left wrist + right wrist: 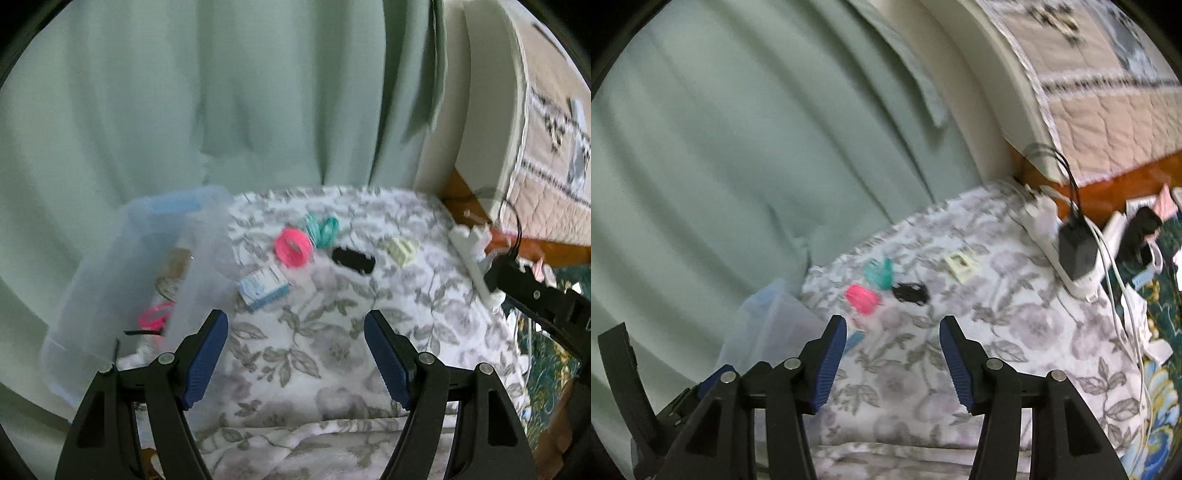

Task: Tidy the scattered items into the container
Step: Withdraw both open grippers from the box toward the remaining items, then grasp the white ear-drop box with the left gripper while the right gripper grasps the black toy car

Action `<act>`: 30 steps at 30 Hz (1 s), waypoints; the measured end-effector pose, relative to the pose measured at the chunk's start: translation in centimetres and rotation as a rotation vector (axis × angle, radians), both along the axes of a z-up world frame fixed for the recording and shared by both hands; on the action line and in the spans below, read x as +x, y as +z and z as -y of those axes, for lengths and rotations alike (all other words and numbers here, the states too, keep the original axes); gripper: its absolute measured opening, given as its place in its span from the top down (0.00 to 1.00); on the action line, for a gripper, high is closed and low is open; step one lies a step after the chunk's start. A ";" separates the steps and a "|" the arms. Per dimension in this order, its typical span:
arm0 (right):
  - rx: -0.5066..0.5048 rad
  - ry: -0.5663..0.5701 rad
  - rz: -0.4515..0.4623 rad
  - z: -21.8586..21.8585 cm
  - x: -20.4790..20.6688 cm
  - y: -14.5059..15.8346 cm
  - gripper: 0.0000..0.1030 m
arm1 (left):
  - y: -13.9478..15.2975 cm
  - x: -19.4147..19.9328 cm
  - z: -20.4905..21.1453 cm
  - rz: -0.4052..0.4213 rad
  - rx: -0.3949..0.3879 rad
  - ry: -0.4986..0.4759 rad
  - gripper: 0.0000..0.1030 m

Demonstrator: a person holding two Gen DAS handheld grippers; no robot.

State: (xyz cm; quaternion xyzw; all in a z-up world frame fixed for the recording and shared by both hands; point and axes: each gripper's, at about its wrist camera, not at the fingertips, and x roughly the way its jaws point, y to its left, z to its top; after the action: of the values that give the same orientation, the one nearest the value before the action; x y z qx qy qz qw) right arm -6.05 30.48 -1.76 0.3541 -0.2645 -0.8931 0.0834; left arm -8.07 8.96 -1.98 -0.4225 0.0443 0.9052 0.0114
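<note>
A soft cloth [332,332] printed with grey leaves and pale flowers covers the surface, rumpled at its near edge. At its left stands a clear plastic box [122,266] with rounded corners and a blue-tinted rim; through its cloudy wall a pink ring and a round, glassy thing show dimly. Still out on the cloth lie a ribbed pink coil [293,246], a teal coil [323,228] touching it on the far side, a small blue-and-white carton [263,287] nearer, a flat black oval [353,259] and a pale yellow square piece [402,250] to the right. The left gripper [296,356] hangs over the cloth, its ridged blue pads spread wide with nothing between them. The right gripper [893,363] is likewise parted and empty. A white power strip [1067,254] with a boxy black plug lies along the cloth's right edge.
</note>
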 end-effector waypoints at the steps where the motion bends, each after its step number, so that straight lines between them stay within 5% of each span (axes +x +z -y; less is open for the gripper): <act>1: -0.007 -0.008 0.021 -0.4 -0.4 -0.8 0.45 | -0.7 -0.3 -0.3 0.017 -0.006 -0.004 0.25; 13: 0.010 0.063 0.206 0.5 -4.9 -8.5 0.45 | -7.5 -4.9 1.8 0.121 0.047 0.156 0.25; 30: 0.086 0.175 0.344 3.8 -9.1 -14.3 0.44 | -14.0 -12.2 4.5 0.193 0.143 0.316 0.25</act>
State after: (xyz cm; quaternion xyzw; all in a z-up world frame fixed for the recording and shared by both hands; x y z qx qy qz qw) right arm -15.11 26.69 -16.03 0.5265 -0.2049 -0.8192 0.0991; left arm -20.23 4.42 -15.96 -0.5069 -0.0882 0.8520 -0.0967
